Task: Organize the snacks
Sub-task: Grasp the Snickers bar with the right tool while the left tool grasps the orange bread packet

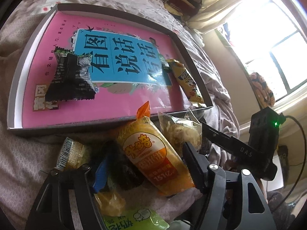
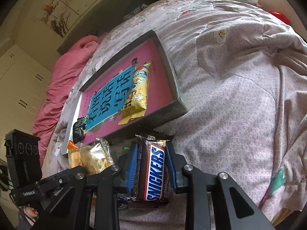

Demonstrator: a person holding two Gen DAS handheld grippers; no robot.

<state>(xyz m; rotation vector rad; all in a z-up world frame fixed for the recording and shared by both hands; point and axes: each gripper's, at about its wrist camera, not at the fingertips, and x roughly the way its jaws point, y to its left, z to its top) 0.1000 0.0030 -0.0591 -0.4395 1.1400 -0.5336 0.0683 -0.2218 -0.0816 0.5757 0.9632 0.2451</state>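
Snickers bar (image 2: 154,172) clamped in right claw (image 2: 151,169), left claw (image 1: 145,164) agape astride rice-cracker packet (image 1: 153,157), short of tray rim (image 1: 76,126).

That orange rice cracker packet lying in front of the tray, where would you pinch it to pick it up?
Across the middle of the orange rice cracker packet, on its two long sides, coming down from above. It lies flat on the quilt, long and narrow, so the short width probably fits the left gripper, whose fingers already straddle it. The crimped ends are flimsy and would likely slip.
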